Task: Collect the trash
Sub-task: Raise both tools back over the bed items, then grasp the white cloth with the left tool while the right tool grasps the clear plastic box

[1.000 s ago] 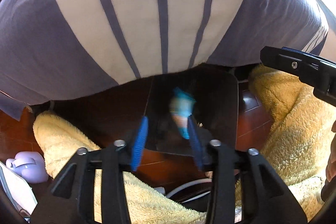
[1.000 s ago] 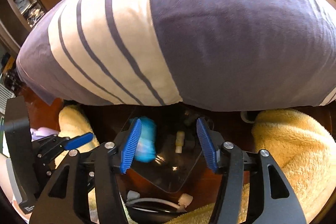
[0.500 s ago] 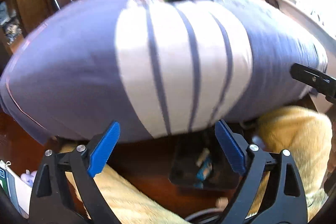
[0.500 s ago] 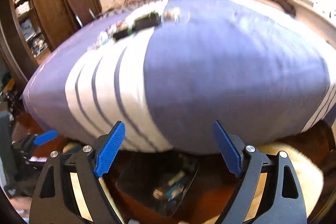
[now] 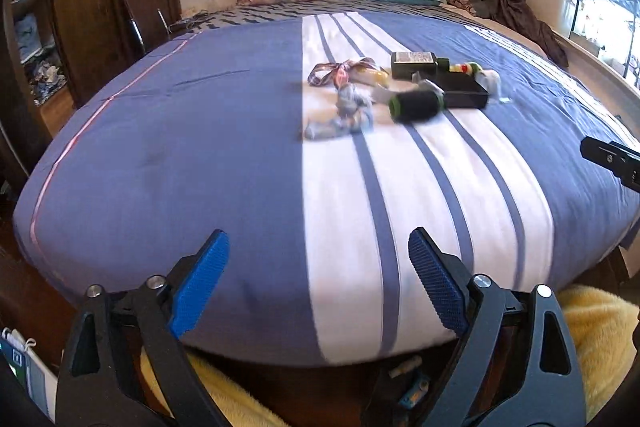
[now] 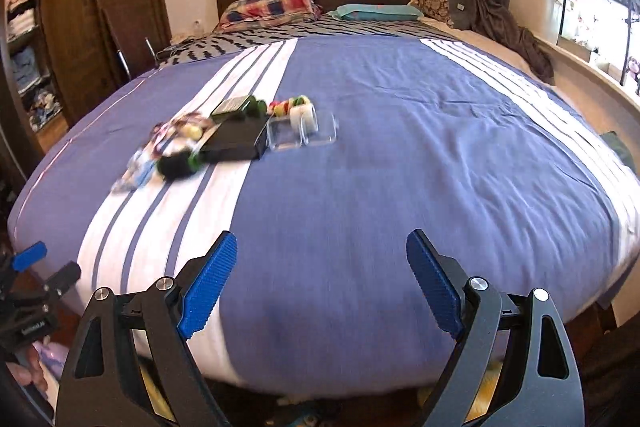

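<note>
Both my tools are unclenched. Left gripper: jaws easing narrower, nothing between them. Right gripper: spread wide, empty. Trash sits mid-bed on the blue-and-white striped cotton bedspread: black cylinder with green rim, flat black box, clear plastic containers, crumpled wrappers.

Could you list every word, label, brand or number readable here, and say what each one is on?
None can be read for certain.
Label on the black box on the bed: too small and blurred.
White print on the left gripper's body, seen from the right wrist: too small to make out.
</note>
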